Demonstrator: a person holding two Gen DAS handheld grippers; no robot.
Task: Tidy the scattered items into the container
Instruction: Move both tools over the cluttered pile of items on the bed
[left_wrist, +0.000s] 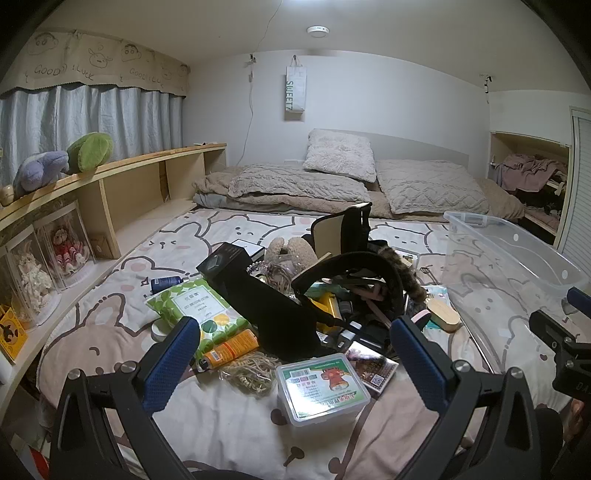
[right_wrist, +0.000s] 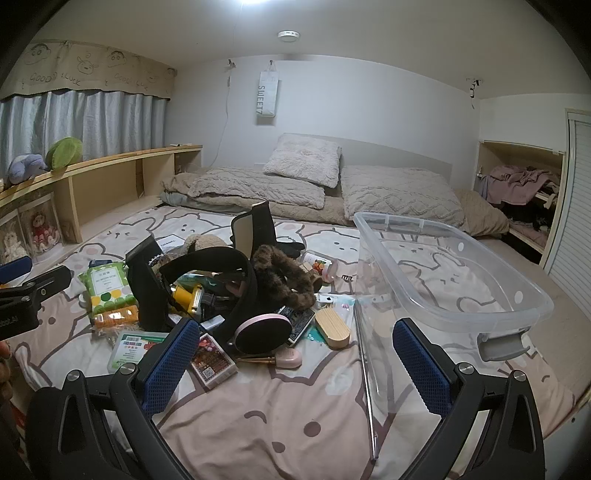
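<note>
Clear rigid plastic tub (right_wrist: 454, 280), rounded rectangular.

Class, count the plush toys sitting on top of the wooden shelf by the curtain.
2: a purple plush toy at the left, and a green plush toy touching its right side. Others may sit beyond the frame.

Both wrist views face the headboard from low over the bed, seemingly side by side, sharing the clutter pile (left_wrist: 295, 295).

Ahead of the spread jaws, the black strap (left_wrist: 273, 314) buries much of the pile, and the card box (right_wrist: 212, 354) print is unreadable.
</note>
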